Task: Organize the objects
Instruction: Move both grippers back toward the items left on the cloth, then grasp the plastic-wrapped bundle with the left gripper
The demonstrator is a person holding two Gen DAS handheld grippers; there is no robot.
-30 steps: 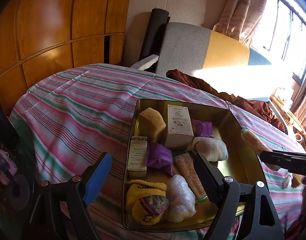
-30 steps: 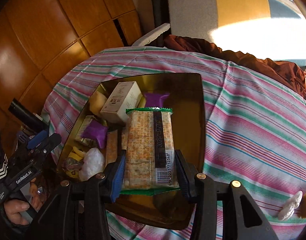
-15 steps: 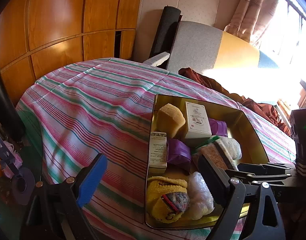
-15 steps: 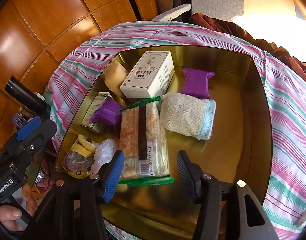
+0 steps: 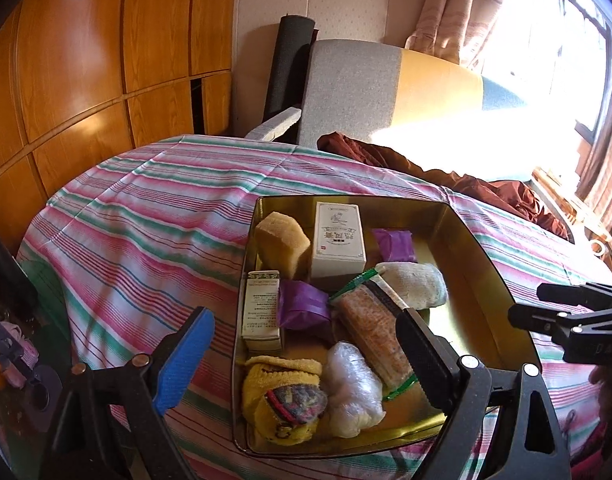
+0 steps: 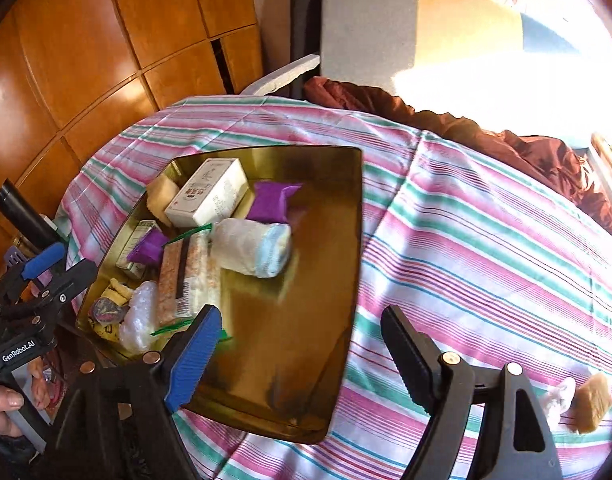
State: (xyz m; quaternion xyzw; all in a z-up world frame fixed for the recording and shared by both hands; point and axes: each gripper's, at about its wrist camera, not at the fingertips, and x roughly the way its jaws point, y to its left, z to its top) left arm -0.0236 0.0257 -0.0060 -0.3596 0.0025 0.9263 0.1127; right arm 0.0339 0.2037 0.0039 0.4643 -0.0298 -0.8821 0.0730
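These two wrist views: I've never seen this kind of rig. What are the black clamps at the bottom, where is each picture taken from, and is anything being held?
No robot here: a person carries a hand-held gripper in each hand, each with a fisheye camera looking along its two fingers. One view looks past the left hand-held gripper, the other past the right hand-held gripper.

On the striped tablecloth sits a gold tray holding a white box, a cracker packet, purple packets, a rolled white sock, a sponge and other small items.

Nothing is held. The left jaws stand open and empty; the right jaws are opening, with nothing between them.
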